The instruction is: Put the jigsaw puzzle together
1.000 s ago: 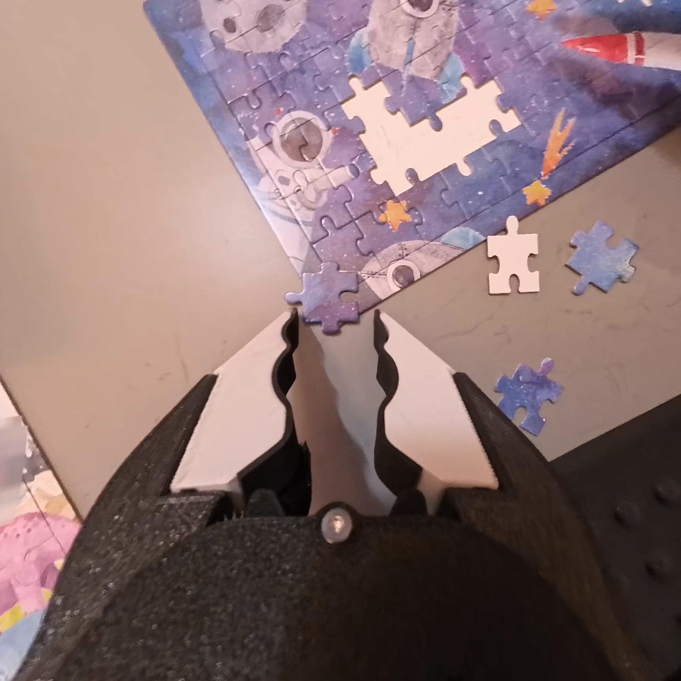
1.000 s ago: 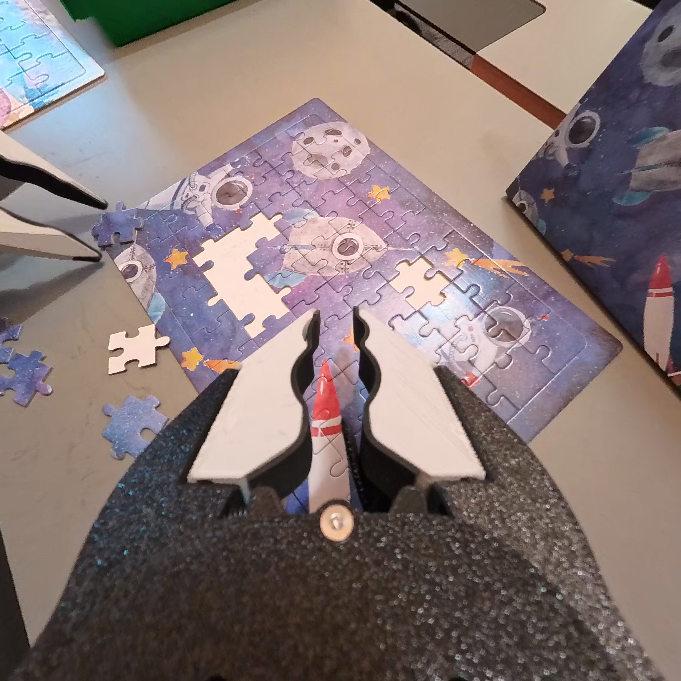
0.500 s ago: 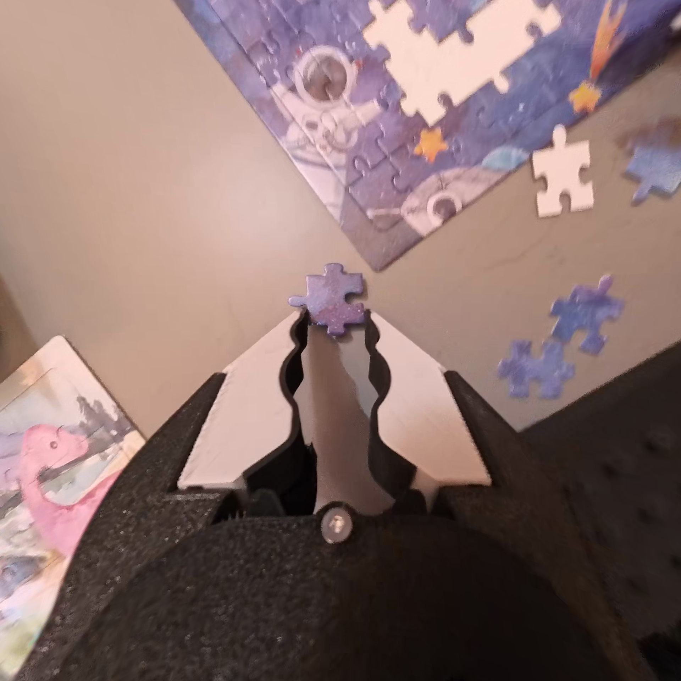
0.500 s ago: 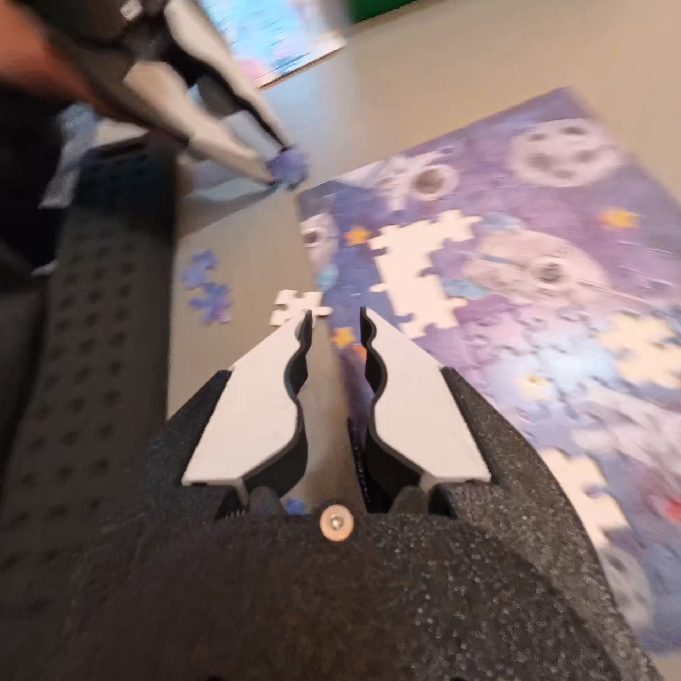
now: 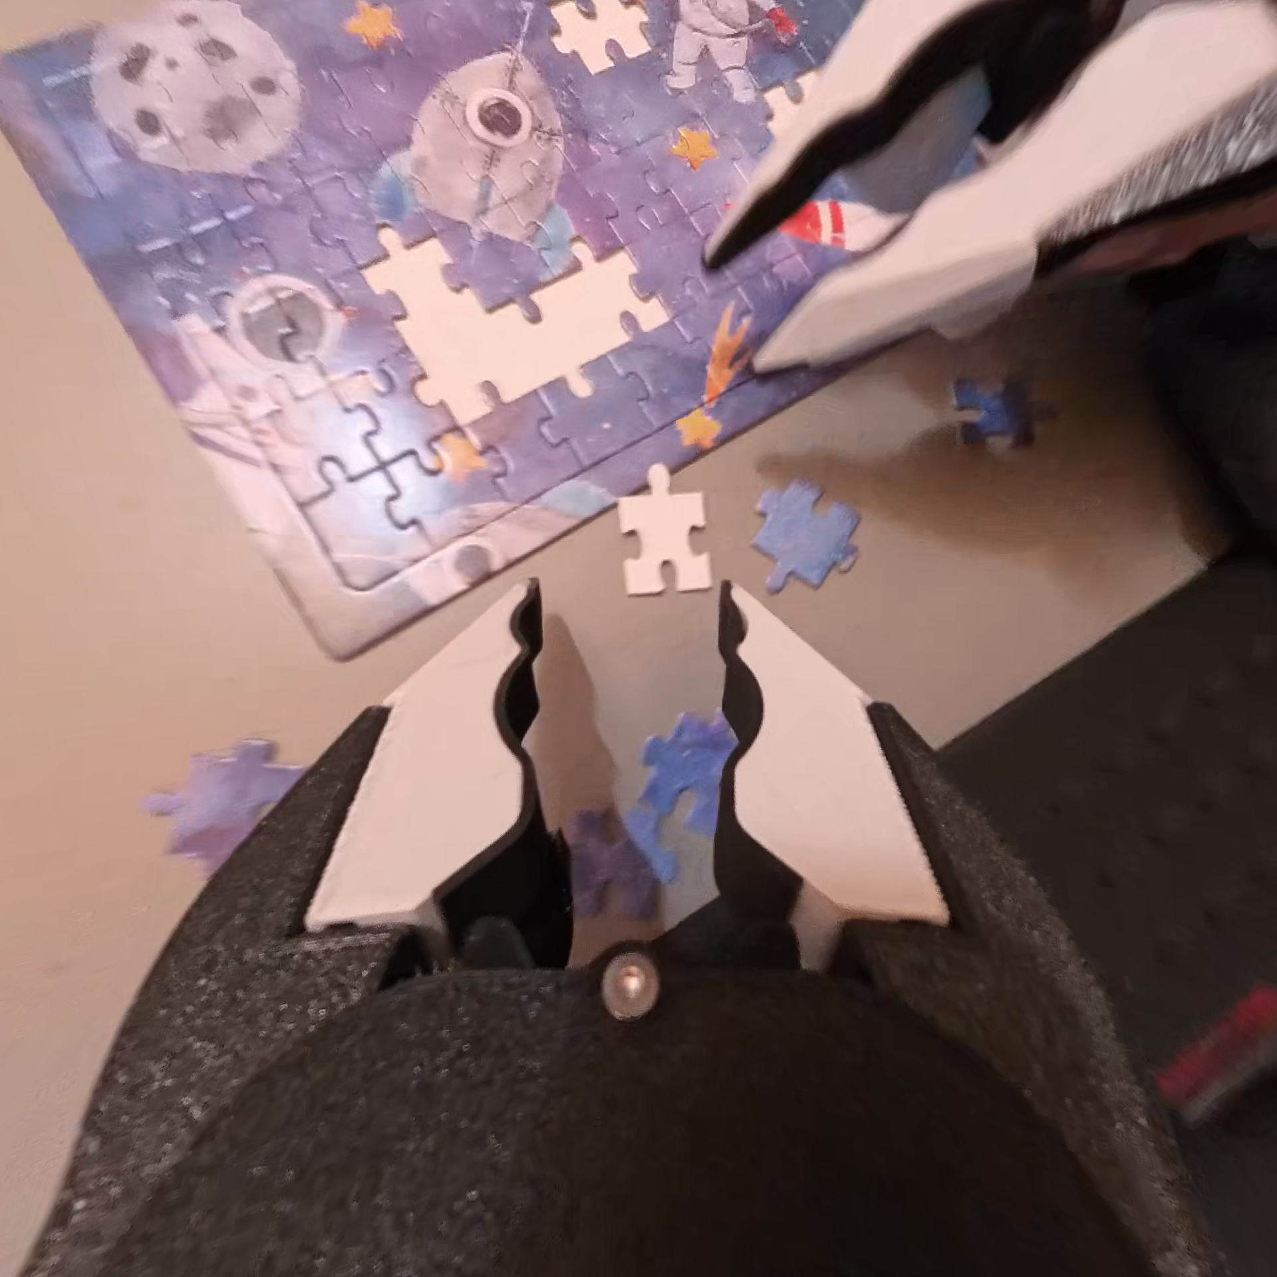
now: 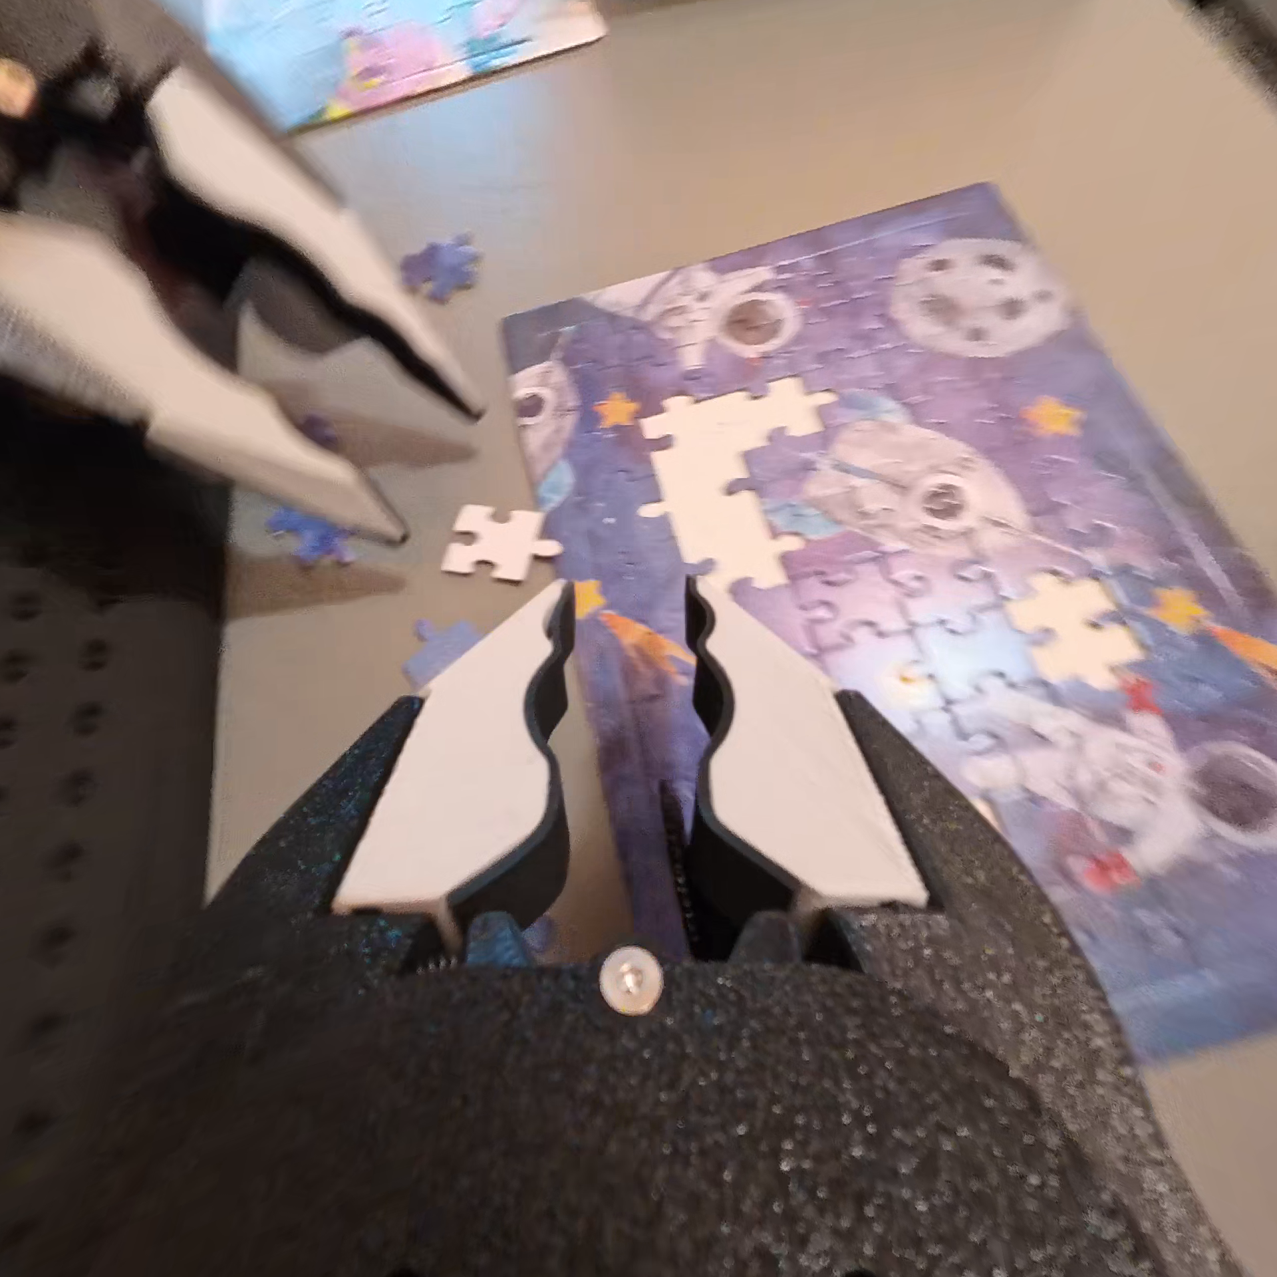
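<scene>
- Beige counter (image 5: 124, 553) carries a space-themed jigsaw puzzle (image 5: 290, 228), lying flat and mostly assembled, with astronauts, planets, stars and a rocket printed on it.
- Two bare white gaps show in the puzzle: a large irregular one (image 6: 719, 484) near its middle and a smaller one (image 6: 1071, 629) farther along.
- Loose pieces lie on the counter just off the puzzle's edge: a white, face-down piece (image 5: 665, 546) nearest it, a blue piece (image 5: 808, 535) beside that, another blue piece (image 5: 995, 414) farther right, and a purple piece (image 5: 221, 801) off to the left.
- Two more pieces, one blue (image 5: 684, 781) and one purple (image 5: 608, 871), lie on the counter under the left gripper (image 5: 629, 594); they overlap or touch, though blur makes it hard to be sure.
- Left gripper hovers above these pieces with its fingers spread apart, nothing between them.
- Right gripper (image 6: 629, 587) hangs over the puzzle's near edge, fingers parted and gripping nothing.
- A second, pastel-coloured puzzle (image 6: 414, 62) lies at the far side of the counter.
- A black perforated surface (image 6: 76, 760) borders the counter on the left gripper's side.
</scene>
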Motion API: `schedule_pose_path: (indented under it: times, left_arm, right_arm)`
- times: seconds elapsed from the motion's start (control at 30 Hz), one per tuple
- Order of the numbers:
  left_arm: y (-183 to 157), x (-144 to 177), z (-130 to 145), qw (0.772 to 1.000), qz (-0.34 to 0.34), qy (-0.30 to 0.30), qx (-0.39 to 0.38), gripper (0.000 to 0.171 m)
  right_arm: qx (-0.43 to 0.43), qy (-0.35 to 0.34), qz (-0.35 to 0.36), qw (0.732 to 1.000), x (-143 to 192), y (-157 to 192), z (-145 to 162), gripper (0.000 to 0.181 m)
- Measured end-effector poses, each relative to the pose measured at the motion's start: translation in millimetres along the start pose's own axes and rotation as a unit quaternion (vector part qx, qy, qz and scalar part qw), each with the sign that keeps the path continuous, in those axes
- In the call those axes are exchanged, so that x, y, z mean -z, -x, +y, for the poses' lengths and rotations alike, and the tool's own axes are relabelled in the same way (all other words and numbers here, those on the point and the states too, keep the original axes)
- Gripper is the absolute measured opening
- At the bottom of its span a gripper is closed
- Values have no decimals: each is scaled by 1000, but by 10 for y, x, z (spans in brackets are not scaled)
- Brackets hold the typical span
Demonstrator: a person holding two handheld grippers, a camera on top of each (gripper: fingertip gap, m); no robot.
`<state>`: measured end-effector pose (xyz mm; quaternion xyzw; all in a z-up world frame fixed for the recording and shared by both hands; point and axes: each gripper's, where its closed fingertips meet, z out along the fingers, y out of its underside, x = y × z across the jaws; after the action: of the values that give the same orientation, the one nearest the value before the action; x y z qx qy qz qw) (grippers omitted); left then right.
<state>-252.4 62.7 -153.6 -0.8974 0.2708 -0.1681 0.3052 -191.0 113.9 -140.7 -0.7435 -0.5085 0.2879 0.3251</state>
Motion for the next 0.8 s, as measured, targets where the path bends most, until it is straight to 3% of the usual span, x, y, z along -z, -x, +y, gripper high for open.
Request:
schedule_pose_path:
  times: [0.17,0.33,0.53,0.57,0.63,0.73,0.8]
  left_arm:
    - [-103,-170,25,999,-47,18,9,47]
    - [-153,-225,17,998,-49,28,4,26]
    - [-71,-205,-5,998,-44,27,27,25]
    - [-48,-185,-23,998,-38,22,34,25]
    - [-42,-100,-147,997,1,-14,71,2]
    - [-50,94,-440,975,103,-93,175,0]
    - [35,108,-438,970,119,-88,195,0]
  right_arm:
    - [-30,-59,80,995,290,-405,-127,30]
    - [-25,-74,88,993,335,-406,-203,28]
    - [-6,-54,91,994,272,-360,-169,27]
    - [-5,-52,90,995,267,-355,-166,27]
    - [-8,-52,74,996,253,-312,-159,27]
    - [-11,-74,26,997,251,-148,-237,27]
    - [-7,-67,6,998,233,-80,-216,27]
